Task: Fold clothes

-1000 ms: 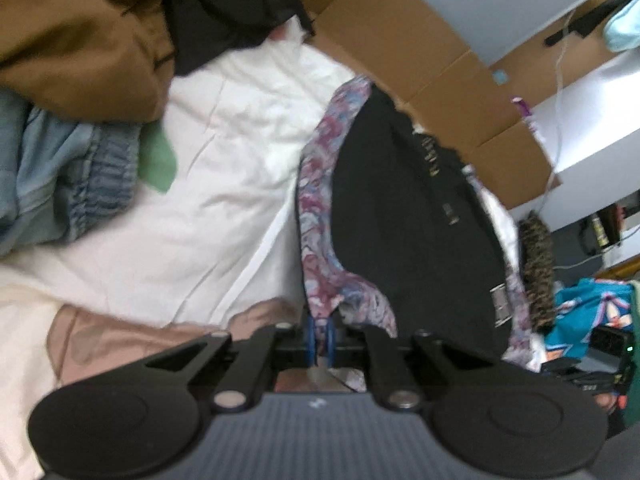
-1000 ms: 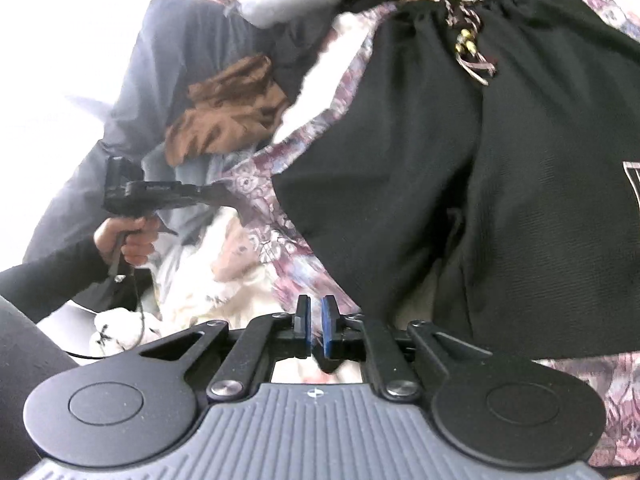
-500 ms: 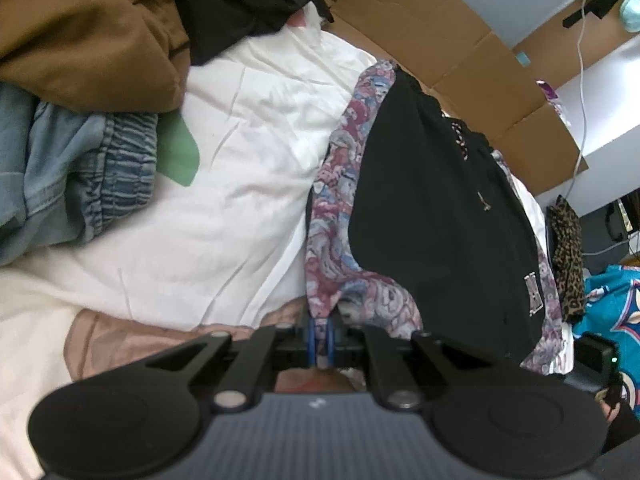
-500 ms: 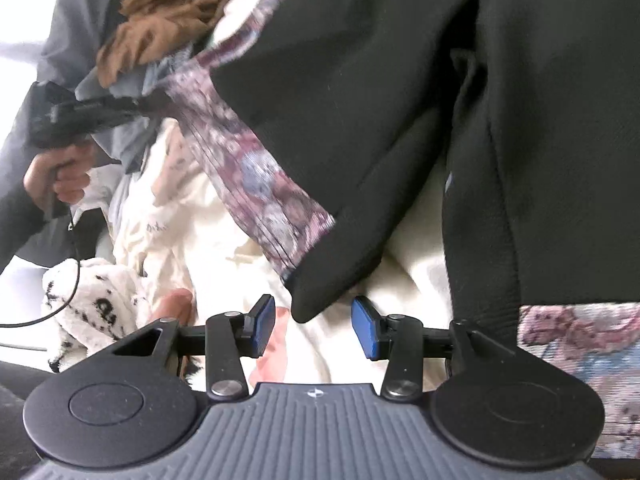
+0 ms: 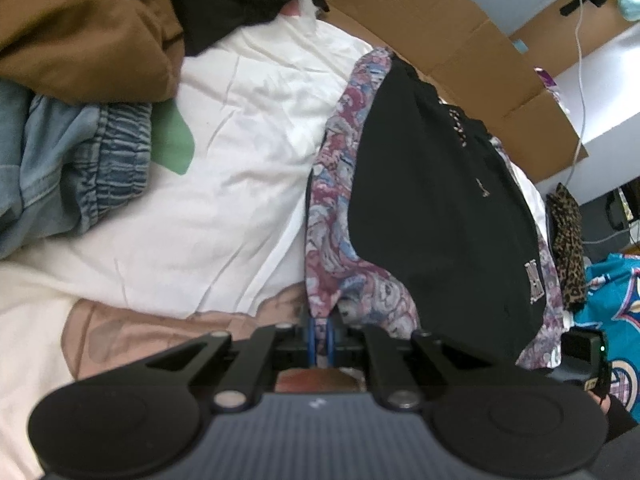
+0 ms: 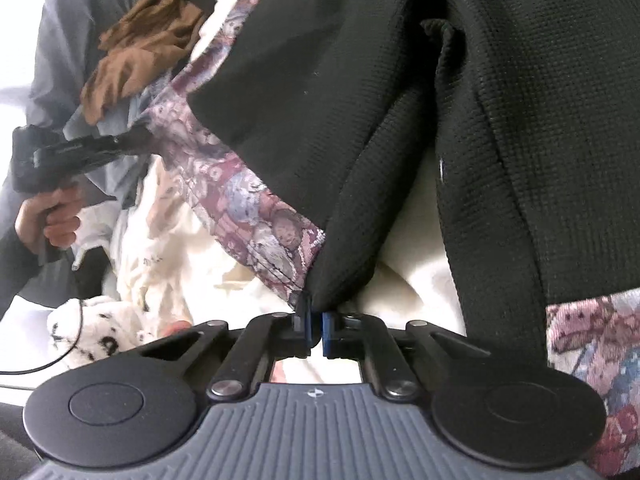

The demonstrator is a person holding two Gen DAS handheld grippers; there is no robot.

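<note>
Your right gripper (image 6: 316, 326) pinches the black shorts' (image 6: 400, 120) hem corner; your left gripper (image 5: 320, 334) clamps the patterned fabric's (image 5: 332, 216) edge beneath them.

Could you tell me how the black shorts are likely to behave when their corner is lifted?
The black shorts will probably drape limply: they already fold and pucker toward the right claw. Their textured knit looks grippy, so slipping seems unlikely. They may drag the floral cloth underneath.

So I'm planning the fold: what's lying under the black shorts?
A floral patterned cloth lies directly under the black shorts, showing along their edges, with cream bedding below. Its covered middle can't be seen.
</note>
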